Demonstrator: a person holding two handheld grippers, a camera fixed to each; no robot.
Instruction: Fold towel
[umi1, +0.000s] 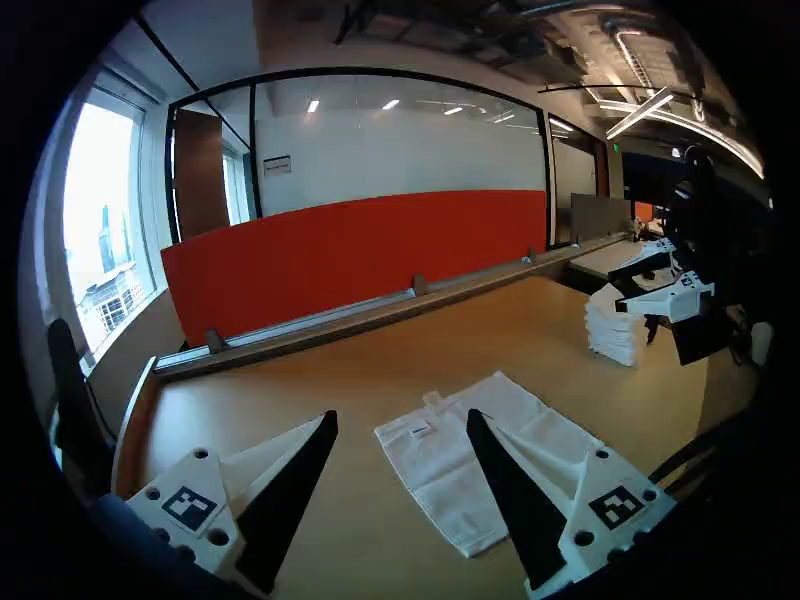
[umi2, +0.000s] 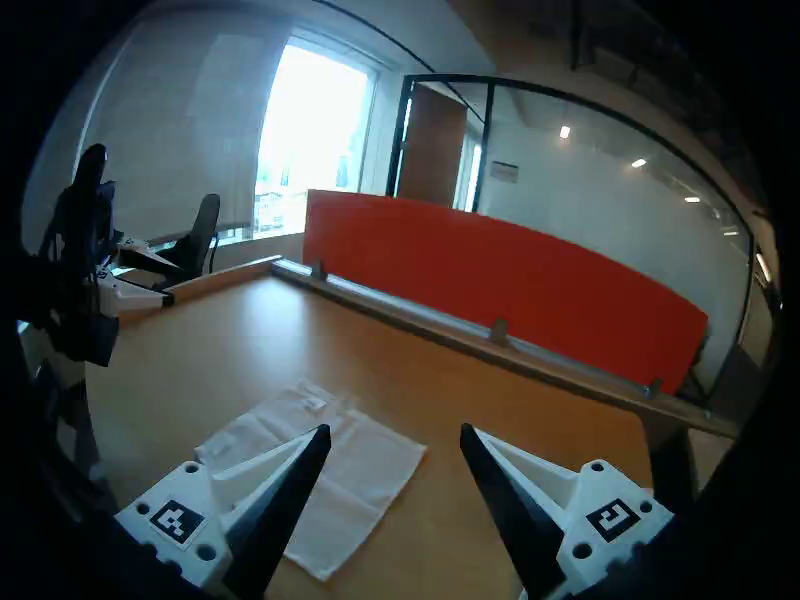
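left gripper (umi1: 400, 414): jaws wide apart, holding nothing. right gripper (umi2: 395, 428): same, wide apart, nothing between the fingers. white towel (umi1: 440, 470) is spread flat on the desk (umi1: 450, 340), on the near side of the orange divider (umi1: 350, 250), below both grippers. stack of folded towels (umi1: 615, 330) is on the same side, toward the divider's end.

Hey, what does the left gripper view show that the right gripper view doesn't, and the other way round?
Left gripper view: a stack of folded white towels at the far right of the table. Right gripper view: a black office chair past the table's edge. Shared: the flat white towel, the table and the orange divider.
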